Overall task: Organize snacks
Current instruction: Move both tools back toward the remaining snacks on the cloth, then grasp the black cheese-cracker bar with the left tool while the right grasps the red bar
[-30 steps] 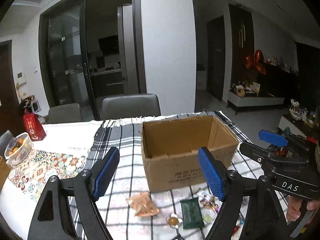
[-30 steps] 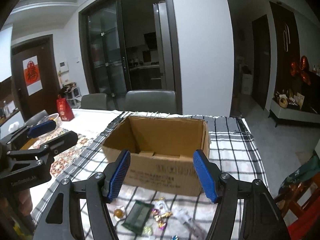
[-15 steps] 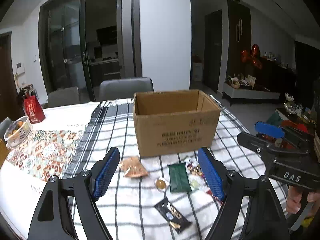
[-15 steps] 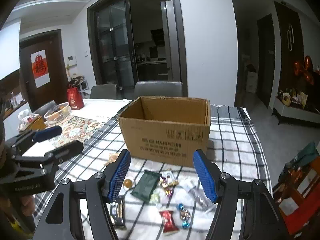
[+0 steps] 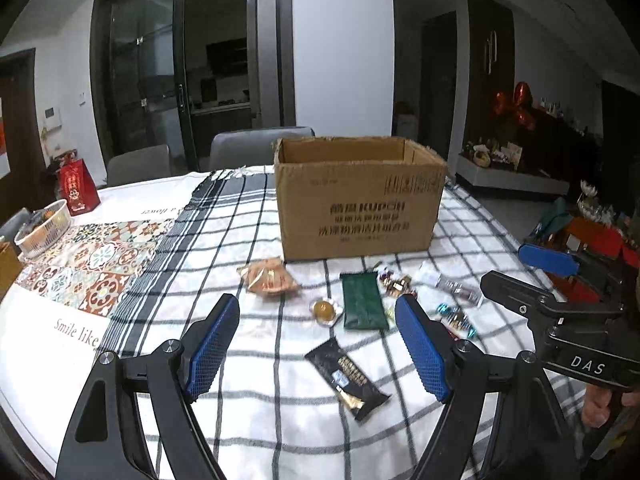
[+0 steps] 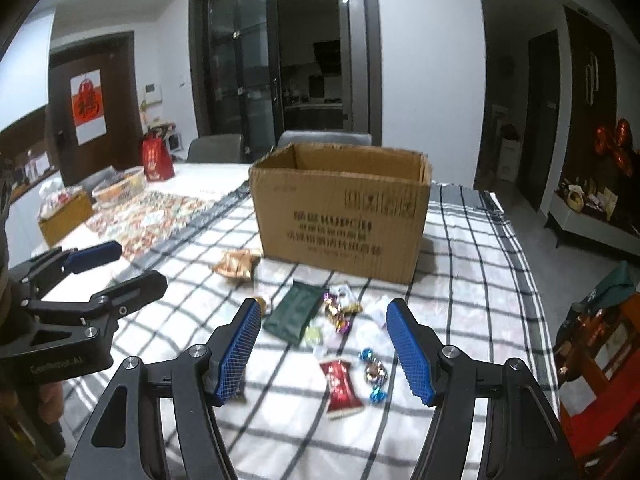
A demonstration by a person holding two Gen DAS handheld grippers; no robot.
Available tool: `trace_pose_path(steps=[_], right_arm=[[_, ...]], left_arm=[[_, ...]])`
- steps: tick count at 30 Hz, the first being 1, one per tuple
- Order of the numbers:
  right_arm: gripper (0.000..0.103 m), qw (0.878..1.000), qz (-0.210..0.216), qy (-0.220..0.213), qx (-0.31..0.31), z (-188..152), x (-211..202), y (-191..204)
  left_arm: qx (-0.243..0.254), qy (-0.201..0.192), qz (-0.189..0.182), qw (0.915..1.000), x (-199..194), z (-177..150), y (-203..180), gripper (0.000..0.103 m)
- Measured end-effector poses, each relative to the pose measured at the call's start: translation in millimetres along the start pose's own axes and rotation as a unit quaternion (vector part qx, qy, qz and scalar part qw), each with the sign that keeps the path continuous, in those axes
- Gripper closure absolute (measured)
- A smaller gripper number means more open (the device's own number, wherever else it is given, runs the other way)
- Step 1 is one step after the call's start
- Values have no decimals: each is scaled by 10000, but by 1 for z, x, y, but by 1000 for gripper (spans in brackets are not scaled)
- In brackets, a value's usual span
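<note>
1. Left gripper (image 5: 320, 346): jaws spread wide, nothing between them. It hovers above the checked cloth (image 5: 224, 248), near the table edge.
2. Right gripper (image 6: 324, 346): also spread wide, holding nothing, above the snack scatter.
3. Box (image 5: 360, 196): open-topped cardboard, upright on the cloth, behind the snacks. Printed text on the near face. Inside not visible from either view.
4. Snacks all lie on the cloth in front of the box, none in it as far as can be seen.
5. Green packet (image 5: 363, 300): flat, central, just in front of the box.
6. Black bar (image 5: 346, 378): flat, angled, nearest the left gripper, between its fingers in the left view.
7. Orange pouch (image 5: 269, 278): crumpled, near the box's left front corner.
8. Jelly cup (image 5: 325, 310): just left of the green packet.
9. Red packet (image 6: 341, 386): flat, between the right gripper's fingers in the right view; foil candies (image 6: 374, 372) just beside it.
10. More wrapped candies (image 6: 340, 310) beside the green packet's right edge.
11. Far left of the table: white basket (image 5: 42, 236) and red bag (image 5: 78, 192).
</note>
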State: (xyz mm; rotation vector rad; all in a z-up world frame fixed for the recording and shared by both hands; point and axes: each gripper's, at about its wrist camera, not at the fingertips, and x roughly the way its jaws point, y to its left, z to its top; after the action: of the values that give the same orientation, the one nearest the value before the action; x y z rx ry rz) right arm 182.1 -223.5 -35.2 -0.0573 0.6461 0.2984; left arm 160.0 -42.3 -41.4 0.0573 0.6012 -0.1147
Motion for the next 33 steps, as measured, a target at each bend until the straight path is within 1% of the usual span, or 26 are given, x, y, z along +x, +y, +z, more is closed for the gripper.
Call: trace_pose_path(steps=[3,4,7,10,12,15,18,20,22,24,27,31,33], right_arm=[[37,9999,68,130,-31,-10,7,1],[37,9998,86,169,-37,-14,10,1],[38,9996,85,252,-119,-23,19,0],[38,9991,105,364,-166,-31,28,-1],[44,9987,153,468,-164,-36,35,-3],[45,9979,214,597,-120,-41,45,-7],[49,9971,250,704,-112,-45,53,-9],[49,9967,263,760,-108,-46,59,-11],[50,9962,281,819,-109,-48,63,-12],[53,9956,292,885,-104,-50,69,-14],[54,9949,336,952,-55,-51,75,-16],[54,9943,346,1009,-55,-54,81,-17],[58,9939,358,1044,-49,-55,84,-18]], left_arm=[[-20,103,-14,9999,4,-12,-3,24],[-43,140,-27,9999,6,-15,-4,25],[-40,183,73,9998,13,-23,-8,26],[-173,353,41,9992,23,-30,-10,28],[-262,494,5,9984,31,-34,-11,30],[-275,656,-14,9975,42,-40,-16,31],[-311,807,-14,9963,52,-45,-18,33],[-343,900,-12,9954,59,-48,-19,34],[-384,997,-8,9943,65,-52,-19,38],[-441,1052,-15,9935,70,-54,-19,39],[-543,1064,17,9928,76,-56,-19,42],[-578,1197,59,9911,85,-60,-20,45],[-585,1259,69,9903,89,-61,-20,47]])
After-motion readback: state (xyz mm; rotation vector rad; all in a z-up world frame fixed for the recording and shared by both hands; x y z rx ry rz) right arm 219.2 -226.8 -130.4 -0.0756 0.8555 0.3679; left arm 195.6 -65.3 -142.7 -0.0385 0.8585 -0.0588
